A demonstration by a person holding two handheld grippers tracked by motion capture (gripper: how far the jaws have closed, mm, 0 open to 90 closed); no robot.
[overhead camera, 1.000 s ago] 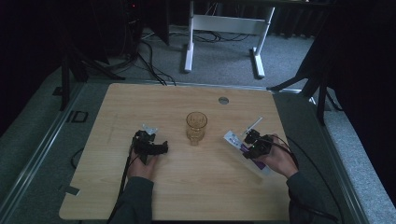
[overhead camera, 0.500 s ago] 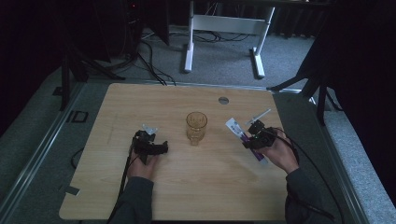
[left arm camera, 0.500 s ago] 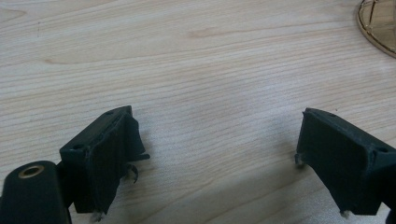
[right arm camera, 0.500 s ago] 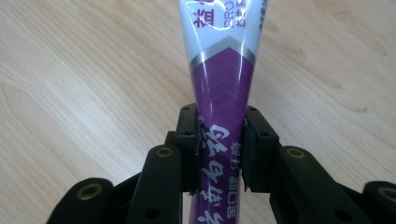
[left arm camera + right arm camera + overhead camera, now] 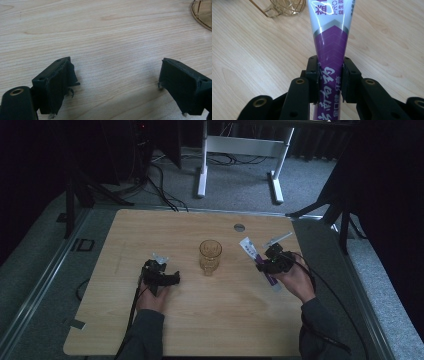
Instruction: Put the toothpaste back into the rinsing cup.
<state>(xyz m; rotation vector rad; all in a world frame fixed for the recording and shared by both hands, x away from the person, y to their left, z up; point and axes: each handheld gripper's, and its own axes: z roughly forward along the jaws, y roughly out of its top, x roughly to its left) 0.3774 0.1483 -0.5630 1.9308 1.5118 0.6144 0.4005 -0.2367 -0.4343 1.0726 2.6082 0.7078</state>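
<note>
I've lifted the toothpaste tube [image 5: 329, 45] off the desk [image 5: 200, 320], right gripper [image 5: 329, 82] clamped on it; the glass [image 5: 210, 256] ahead comes next.

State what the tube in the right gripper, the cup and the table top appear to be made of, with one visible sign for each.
Tube: likely glossy plastic laminate; bright highlights on printed white and purple.
Cup: looks like gold-coloured metal wire; an open lattice shows in the right gripper view.
Table top: pale wood or wood-look laminate, matt; grain lines run across it.
</note>
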